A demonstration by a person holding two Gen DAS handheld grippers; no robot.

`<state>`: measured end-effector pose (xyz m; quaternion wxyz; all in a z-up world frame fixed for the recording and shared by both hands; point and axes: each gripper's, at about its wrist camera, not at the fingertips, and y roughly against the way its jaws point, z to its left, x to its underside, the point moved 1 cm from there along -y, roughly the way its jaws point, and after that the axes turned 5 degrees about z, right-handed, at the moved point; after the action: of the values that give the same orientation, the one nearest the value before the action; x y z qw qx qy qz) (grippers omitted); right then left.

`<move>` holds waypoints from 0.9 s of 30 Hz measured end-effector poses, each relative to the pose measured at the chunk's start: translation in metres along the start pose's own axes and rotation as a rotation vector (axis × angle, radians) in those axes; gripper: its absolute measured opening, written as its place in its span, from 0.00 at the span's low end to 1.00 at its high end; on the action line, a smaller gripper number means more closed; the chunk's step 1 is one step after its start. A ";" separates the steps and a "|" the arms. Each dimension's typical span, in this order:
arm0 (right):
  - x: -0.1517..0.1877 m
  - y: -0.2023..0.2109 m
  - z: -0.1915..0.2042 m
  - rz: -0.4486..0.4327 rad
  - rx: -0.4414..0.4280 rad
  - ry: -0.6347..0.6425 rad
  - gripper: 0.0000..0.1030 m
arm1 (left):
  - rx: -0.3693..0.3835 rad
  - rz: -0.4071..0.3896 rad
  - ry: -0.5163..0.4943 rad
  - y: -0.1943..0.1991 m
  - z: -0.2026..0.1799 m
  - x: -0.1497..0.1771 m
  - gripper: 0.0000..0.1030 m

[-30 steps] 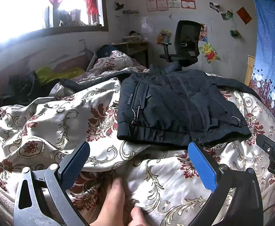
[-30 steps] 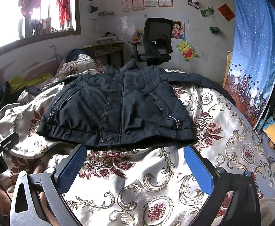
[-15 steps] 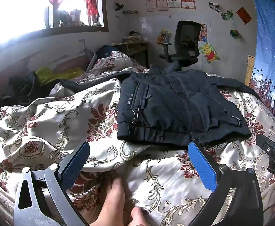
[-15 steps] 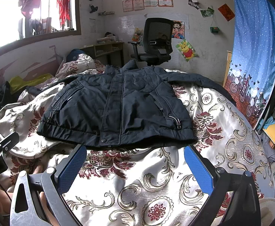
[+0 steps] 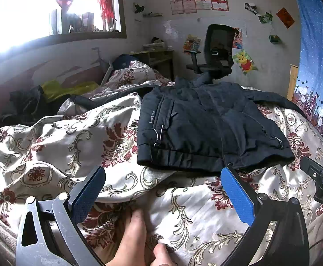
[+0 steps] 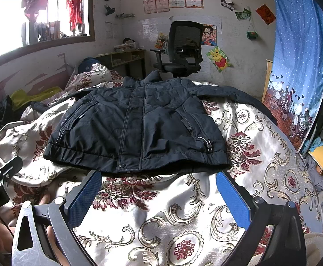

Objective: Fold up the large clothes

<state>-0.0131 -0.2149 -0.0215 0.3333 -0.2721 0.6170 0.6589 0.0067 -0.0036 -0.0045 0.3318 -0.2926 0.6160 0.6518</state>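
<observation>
On satin bedspread (image 6: 261,133), quilted jacket (image 6: 139,128)

Floral satin bedspread (image 6: 245,130) rumpled on the left side. Black office chair (image 6: 181,48) by the far wall, Pooh poster (image 6: 219,59) just right of it. Blue curtain (image 6: 298,51) far right, window (image 5: 39,11) upper left.

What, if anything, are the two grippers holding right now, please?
Nothing. The left gripper and right gripper are both open, short of the jacket, which lies flat on the bedspread.
</observation>
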 end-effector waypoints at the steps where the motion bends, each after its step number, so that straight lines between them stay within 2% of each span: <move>1: 0.000 0.000 0.000 0.000 0.000 0.000 1.00 | -0.001 0.000 0.000 0.000 0.000 0.000 0.99; 7: 0.000 -0.001 0.000 0.002 0.006 -0.001 1.00 | -0.010 -0.001 0.000 0.001 -0.001 -0.001 0.99; 12: -0.006 0.000 -0.008 0.033 0.064 -0.020 1.00 | -0.027 0.011 0.015 0.003 -0.002 -0.004 0.99; 18: -0.009 -0.013 -0.013 0.059 0.097 -0.041 1.00 | -0.013 0.036 -0.001 0.000 -0.010 -0.010 0.99; 27: -0.043 -0.032 -0.035 0.057 0.116 -0.038 1.00 | -0.034 0.044 -0.010 -0.017 -0.018 -0.055 0.99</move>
<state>0.0367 -0.2536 -0.0113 0.3414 -0.2220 0.6552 0.6363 0.0526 -0.0255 0.0273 0.3153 -0.2811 0.6094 0.6709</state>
